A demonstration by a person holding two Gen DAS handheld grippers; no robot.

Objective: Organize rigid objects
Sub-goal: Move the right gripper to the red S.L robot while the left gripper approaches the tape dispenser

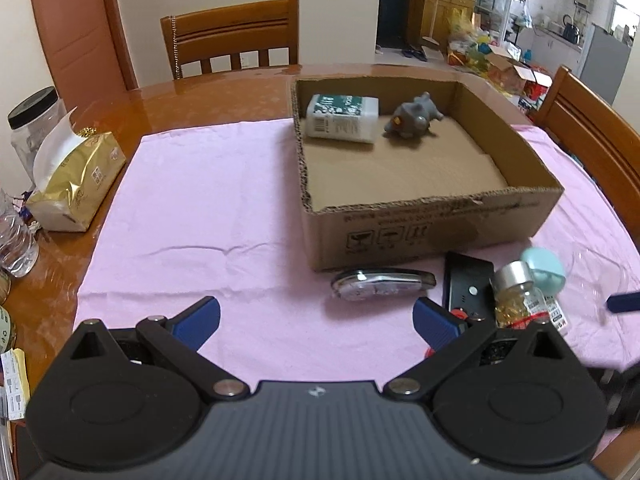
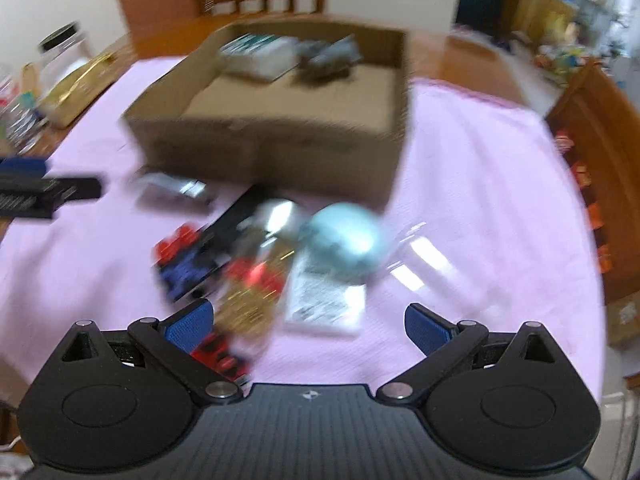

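Both hand-held grippers read wide open and empty: our left hand-held gripper [image 1: 316,320] hovers over bare pink cloth [image 1: 192,216] on the tabletop, our right hand-held gripper [image 2: 308,326] over the clutter; the right view is badly motion-blurred.

Left to right along the near wall of the open brown corrugated cardboard box [image 1: 432,224]:
- silvery oblong glossy case [image 1: 380,283], lying flat just beside the box; smooth, likely slippery. We would pinch across its narrow width.
- flat black rectangular device [image 1: 468,280], rigid plastic, red parts at its near end; take it by the long edges.
- small clear bottle of yellow capsules with a silver metal cap [image 1: 520,296], tipped over, touching the device. Light, hard, apt to roll; grip across the body, not the cap.
- pale teal rounded plastic object [image 1: 544,266], behind the bottle; curved, so it may squirt out of the pads.
- clear glass-like vessel [image 1: 600,276], barely visible; we judge it fragile.

Already in the box, far side: white rectangular bottle with green label [image 1: 342,118] on its side, grey toy animal [image 1: 414,118] beside it. Near half of the box floor is free.
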